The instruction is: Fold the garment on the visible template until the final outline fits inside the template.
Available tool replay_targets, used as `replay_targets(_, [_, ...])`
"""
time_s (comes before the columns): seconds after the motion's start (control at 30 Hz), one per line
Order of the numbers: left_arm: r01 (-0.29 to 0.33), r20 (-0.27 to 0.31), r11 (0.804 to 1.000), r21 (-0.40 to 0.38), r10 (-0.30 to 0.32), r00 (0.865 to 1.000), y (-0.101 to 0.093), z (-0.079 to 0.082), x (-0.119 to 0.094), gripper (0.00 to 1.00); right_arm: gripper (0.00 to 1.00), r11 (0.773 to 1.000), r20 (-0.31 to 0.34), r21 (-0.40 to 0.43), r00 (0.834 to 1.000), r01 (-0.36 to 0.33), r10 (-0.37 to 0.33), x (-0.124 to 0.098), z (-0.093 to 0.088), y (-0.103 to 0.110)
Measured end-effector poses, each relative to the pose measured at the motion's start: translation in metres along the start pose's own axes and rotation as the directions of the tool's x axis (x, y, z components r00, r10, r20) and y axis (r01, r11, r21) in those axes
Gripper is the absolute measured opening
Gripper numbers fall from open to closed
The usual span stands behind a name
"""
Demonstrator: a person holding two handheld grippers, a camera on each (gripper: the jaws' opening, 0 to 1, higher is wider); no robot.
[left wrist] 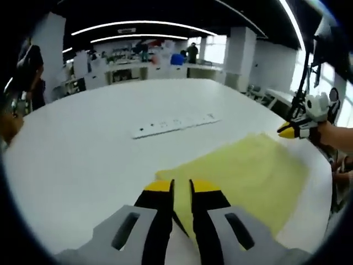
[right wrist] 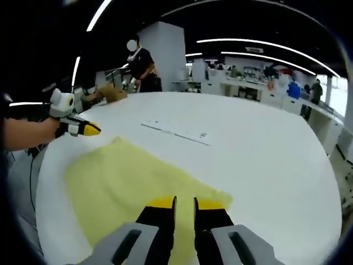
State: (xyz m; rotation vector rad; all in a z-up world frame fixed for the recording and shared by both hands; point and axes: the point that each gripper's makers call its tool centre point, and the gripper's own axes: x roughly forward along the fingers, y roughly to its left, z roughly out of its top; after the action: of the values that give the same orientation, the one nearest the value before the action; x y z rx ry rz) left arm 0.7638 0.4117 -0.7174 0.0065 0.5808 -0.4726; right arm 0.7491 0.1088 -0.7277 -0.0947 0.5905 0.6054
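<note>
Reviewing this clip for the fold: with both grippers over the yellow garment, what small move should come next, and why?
Probably lower both grippers onto the near edge and close. The yellow garment lies flat and unfolded on the white table. The left gripper and right gripper each sit over a corner with jaws slightly parted, seemingly gripping no cloth yet.

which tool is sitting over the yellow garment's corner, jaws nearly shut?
Both: the left tool and right tool each sit at a corner of the yellow garment, jaws narrowly parted. Whether either grips cloth is unclear.
</note>
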Motion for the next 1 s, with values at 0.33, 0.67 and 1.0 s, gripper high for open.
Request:
replay_targets(0.33, [0.002,0.024,0.998,-0.056,-0.001,1.0,-0.004,-0.016,-0.021,0.11,0.09,0.998,0.032,0.056,0.999,-0.006,0.005,-0.017,-0.007,0.006])
replay_targets(0.67, [-0.003,0.021,0.998,-0.065,0.004,1.0,-0.01,-0.033,-0.039,0.11,0.1,0.995,0.036,0.1,0.999,0.008,-0.012,-0.032,-0.026,0.006])
replay_targets(1.0, [0.003,0.014,0.997,-0.072,-0.002,1.0,-0.018,-0.051,-0.052,0.11,0.11,0.991,0.034,0.13,0.999,0.024,-0.028,-0.048,-0.044,0.014])
